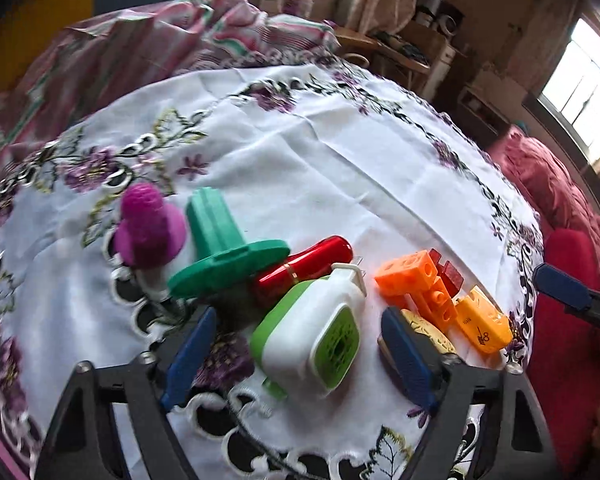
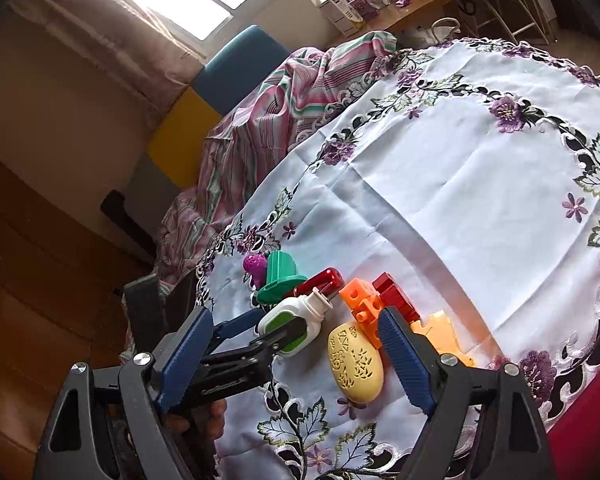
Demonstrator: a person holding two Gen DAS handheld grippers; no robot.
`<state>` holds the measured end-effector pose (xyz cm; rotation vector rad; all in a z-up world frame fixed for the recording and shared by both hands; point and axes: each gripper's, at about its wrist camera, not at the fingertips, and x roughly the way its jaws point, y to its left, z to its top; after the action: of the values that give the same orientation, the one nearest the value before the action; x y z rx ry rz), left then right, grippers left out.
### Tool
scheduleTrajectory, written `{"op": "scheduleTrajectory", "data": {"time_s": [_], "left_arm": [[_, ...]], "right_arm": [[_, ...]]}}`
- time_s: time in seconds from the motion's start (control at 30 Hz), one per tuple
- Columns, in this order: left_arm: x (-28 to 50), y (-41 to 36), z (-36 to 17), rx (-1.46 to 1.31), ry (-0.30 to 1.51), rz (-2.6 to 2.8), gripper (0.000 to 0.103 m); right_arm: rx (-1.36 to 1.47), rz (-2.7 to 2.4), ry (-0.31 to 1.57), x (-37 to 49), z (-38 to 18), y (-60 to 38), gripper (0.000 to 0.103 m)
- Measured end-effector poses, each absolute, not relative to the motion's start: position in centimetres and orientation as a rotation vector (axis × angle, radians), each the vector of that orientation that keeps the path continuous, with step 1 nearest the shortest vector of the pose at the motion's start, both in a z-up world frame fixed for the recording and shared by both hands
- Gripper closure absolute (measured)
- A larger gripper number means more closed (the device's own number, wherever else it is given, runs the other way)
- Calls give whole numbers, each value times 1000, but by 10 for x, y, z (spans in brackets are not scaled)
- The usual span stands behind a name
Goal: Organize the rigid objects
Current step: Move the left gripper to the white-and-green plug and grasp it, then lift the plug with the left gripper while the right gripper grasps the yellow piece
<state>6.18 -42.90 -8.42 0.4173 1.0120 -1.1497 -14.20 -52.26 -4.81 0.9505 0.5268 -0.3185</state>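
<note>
A row of small objects lies near the front edge of the white embroidered tablecloth (image 1: 300,152): a purple bumpy piece (image 1: 148,224), a green flanged plug (image 1: 224,252), a red tube (image 1: 304,268), a white-and-green plug-in device (image 1: 316,340), an orange block (image 1: 420,280), a dark red block (image 1: 446,270), an orange clip (image 1: 484,326) and a yellow patterned oval (image 2: 354,360). My left gripper (image 1: 296,348) is open, its fingers on either side of the white-and-green device (image 2: 292,320) without touching it. My right gripper (image 2: 296,352) is open above the yellow oval.
A striped pink-and-green cloth (image 1: 172,40) is bunched at the table's far side. A red cushion (image 1: 556,200) lies beside the table. Shelves and a desk (image 1: 400,48) stand behind. The cloth's middle (image 2: 460,184) is bare.
</note>
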Motion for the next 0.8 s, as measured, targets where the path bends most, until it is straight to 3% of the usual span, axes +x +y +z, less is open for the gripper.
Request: {"op": "scheduleTrajectory", "data": {"time_s": [0.03,0.07,0.27,0.67,0.8], "left_arm": [[62,-433,-86,429,1020,-1159,48],[62,-437,-89,438,1035,-1169,49],[52,-428,-88,434,1025,-1160,50],[33,-334,-62,249,1004,-1026,50],[22,-307,-55,250,982,-1015,50]], "right_arm": [[953,-327,523,-143,-48,-523,17],[956,-322,525,-143,-49,-523,17],[966,-333,522,-144,-49,-524,17],[1003,-366,609,-137,-58,-529,17],[944,-363,778,-120,-61,-529,33]]}}
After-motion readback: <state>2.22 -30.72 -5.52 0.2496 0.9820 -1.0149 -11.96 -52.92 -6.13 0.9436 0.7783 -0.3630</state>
